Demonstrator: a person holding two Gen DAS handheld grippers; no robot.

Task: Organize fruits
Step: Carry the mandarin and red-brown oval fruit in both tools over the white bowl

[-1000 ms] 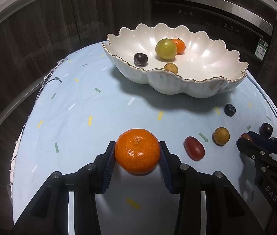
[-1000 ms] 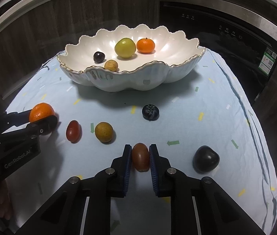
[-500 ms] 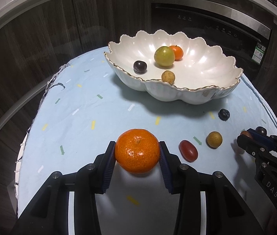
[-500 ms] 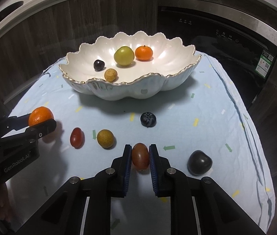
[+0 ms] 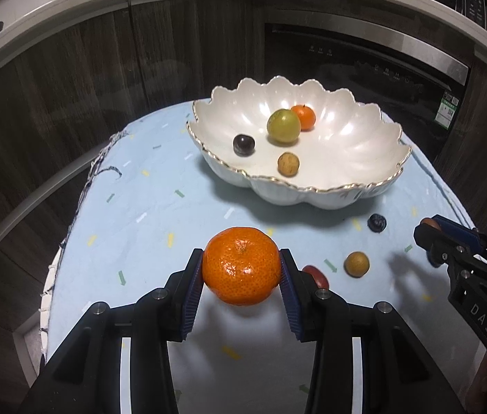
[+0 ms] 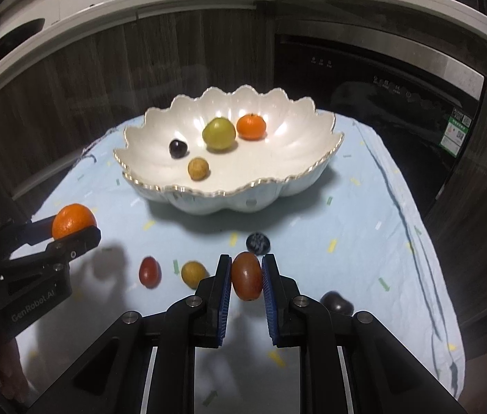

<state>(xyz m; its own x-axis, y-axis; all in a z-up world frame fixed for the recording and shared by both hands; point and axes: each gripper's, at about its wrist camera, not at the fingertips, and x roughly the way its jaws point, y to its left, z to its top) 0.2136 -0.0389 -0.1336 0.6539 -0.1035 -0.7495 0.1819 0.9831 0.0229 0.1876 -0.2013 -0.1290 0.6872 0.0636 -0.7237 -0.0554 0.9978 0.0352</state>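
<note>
Mandarin (image 5: 241,265) pinched in the left gripper (image 5: 241,270), reddish-brown oval fruit (image 6: 246,276) pinched in the right gripper (image 6: 246,277), both clear of the cloth.

Straight ahead of both tongs sits the white scalloped bowl (image 6: 271,186) with a green fruit (image 6: 219,133), small mandarin (image 6: 251,126), dark plum (image 6: 178,148) and tan longan (image 6: 198,168). Loose on the blue tablecloth (image 6: 364,227) between the tongs: red fruit (image 6: 149,271), another longan (image 6: 193,273); blueberry (image 6: 257,242) just past the right tips, dark plum (image 6: 336,303) to their right.
</note>
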